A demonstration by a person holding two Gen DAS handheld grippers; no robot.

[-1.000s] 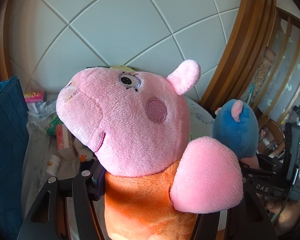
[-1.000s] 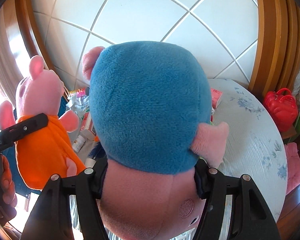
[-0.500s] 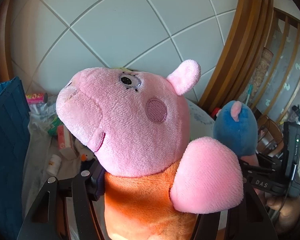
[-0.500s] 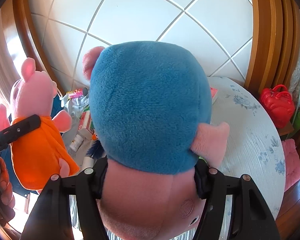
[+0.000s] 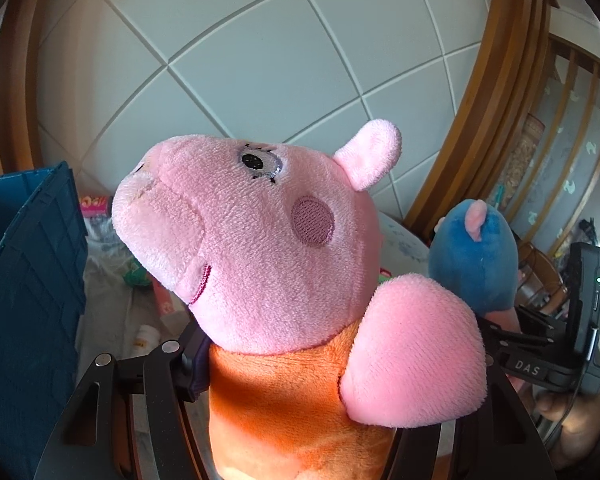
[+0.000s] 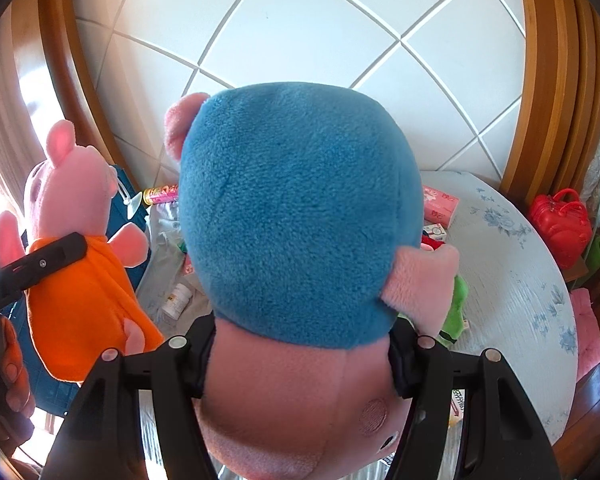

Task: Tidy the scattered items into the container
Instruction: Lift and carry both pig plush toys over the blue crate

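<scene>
Carrying both plush toys toward the blue container point(image 5: 28, 280) at 9 o'clock, now nearer than a second ago. Left gripper point(image 5: 296, 392) jaws are staying clamped on the orange-dressed pig point(image 5: 260, 248); right gripper point(image 6: 300, 364) jaws on the blue-dressed pig point(image 6: 296, 216), both aloft over the table point(image 6: 512, 264).

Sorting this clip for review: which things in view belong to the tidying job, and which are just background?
Job:
orange-dressed pig plush in left gripper
blue-dressed pig plush in right gripper
blue crate
white pill bottle
pink tissue pack

Background:
red bag
</scene>
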